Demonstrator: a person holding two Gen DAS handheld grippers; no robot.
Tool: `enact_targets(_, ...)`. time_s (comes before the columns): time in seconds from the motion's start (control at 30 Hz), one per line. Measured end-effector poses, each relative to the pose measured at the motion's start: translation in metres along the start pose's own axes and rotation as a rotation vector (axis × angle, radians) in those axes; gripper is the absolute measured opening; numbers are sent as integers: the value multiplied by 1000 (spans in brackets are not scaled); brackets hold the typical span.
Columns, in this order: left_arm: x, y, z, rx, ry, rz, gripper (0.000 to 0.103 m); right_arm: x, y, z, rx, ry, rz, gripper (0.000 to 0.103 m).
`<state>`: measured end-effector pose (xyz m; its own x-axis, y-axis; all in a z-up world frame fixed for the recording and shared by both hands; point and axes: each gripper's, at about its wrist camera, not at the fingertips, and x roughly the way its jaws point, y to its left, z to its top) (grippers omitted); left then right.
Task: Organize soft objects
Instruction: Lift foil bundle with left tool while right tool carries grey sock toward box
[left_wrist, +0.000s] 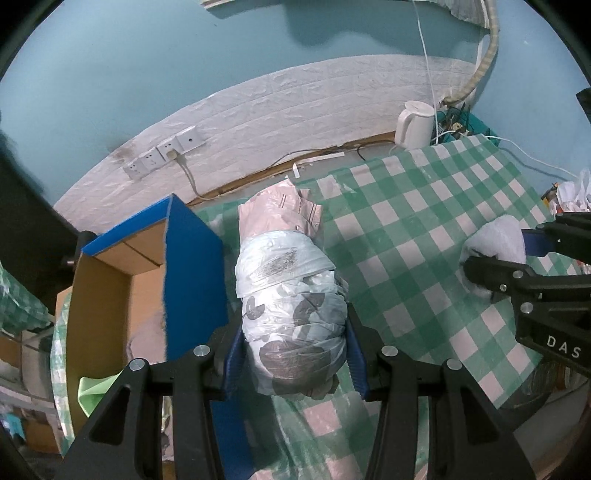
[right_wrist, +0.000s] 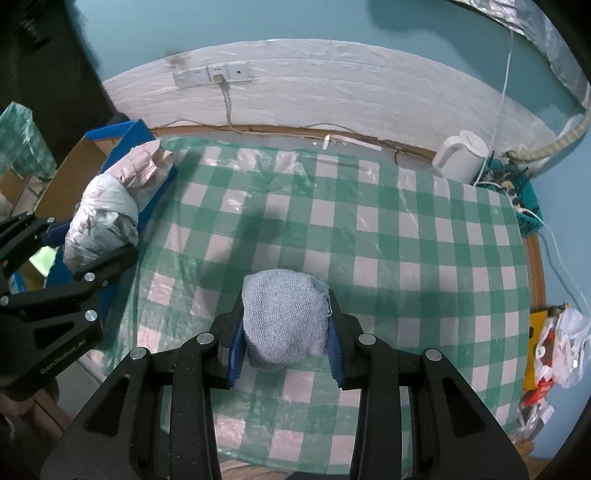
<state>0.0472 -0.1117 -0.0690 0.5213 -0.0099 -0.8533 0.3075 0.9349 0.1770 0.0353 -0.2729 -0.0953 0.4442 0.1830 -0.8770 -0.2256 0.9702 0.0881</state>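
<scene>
left gripper (left_wrist: 293, 354) clamped plastic-wrapped patterned fabric roll (left_wrist: 291, 295), at table's left edge for blue cardboard box (left_wrist: 155, 280) | right gripper (right_wrist: 286, 347) pinched grey-blue knitted bundle (right_wrist: 286, 319), presumably boxed next

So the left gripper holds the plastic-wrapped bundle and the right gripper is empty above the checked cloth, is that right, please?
Not quite: the right gripper is not empty; the right wrist view shows it shut on a grey-blue knitted bundle. The left gripper does hold the plastic-wrapped bundle above the checked cloth.
</scene>
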Motion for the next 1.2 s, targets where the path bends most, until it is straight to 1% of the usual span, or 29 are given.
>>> enact_targets(0.37, -18, 16, -13, -10, -27, -3, 48, -12, 22, 4, -30, -20, 21, 36)
enact_targets(0.5, -22, 24, -17, -28, -28, 2, 48, -16, 33, 8, -47, -29, 31, 36)
enact_targets(0.77, -37, 43, -22, -61, -54, 4, 48, -18, 57, 16, -81, -36, 47, 36)
enact_targets(1.2, -45, 78, -33, -123, -65, 20, 48, -22, 111, 35, -159, -53, 71, 36)
